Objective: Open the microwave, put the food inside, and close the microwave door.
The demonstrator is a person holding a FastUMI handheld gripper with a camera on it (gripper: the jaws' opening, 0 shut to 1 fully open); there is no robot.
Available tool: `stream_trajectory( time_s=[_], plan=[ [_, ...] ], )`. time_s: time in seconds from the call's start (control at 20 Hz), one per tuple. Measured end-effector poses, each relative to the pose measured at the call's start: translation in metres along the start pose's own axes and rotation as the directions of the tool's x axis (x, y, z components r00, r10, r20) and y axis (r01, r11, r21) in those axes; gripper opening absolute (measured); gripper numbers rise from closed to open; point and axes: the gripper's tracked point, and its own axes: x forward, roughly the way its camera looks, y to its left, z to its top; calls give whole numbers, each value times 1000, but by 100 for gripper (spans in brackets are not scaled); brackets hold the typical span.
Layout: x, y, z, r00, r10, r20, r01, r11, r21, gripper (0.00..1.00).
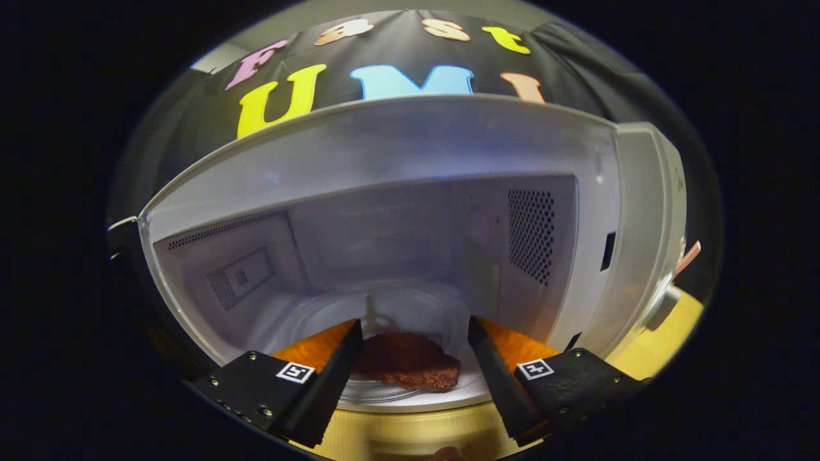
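The microwave [397,192] is seen with its cavity open, standing on a wooden table [410,432]. A brown piece of food [410,368] is laid on the glass turntable [384,314] inside, near the front lip. The tool [413,336] is held wide, its 2 fingers [339,365] spread either side of the food, neither one pressed against it.

There is one microwave [397,153], and it stands open. Inside lies one piece of food [410,368] on one glass plate [410,400]. One gripper [413,330] has two fingers [333,371], spread apart around the food.
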Motion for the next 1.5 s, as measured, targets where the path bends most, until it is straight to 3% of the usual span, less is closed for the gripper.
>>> stream_trajectory(
  time_s=[0.25, 0.5, 1.0, 1.5],
  plan=[
    [-39, 16, 17, 997, 74, -17, -74, 997, 6, 100],
    [-115, 26, 60, 987, 151, 48, -149, 988, -50, 99],
    [-251, 24, 123, 977, 165, 135, -158, 985, -65, 99],
    [-362, 114, 135, 925, 340, 167, -333, 940, -68, 99]
  ],
)
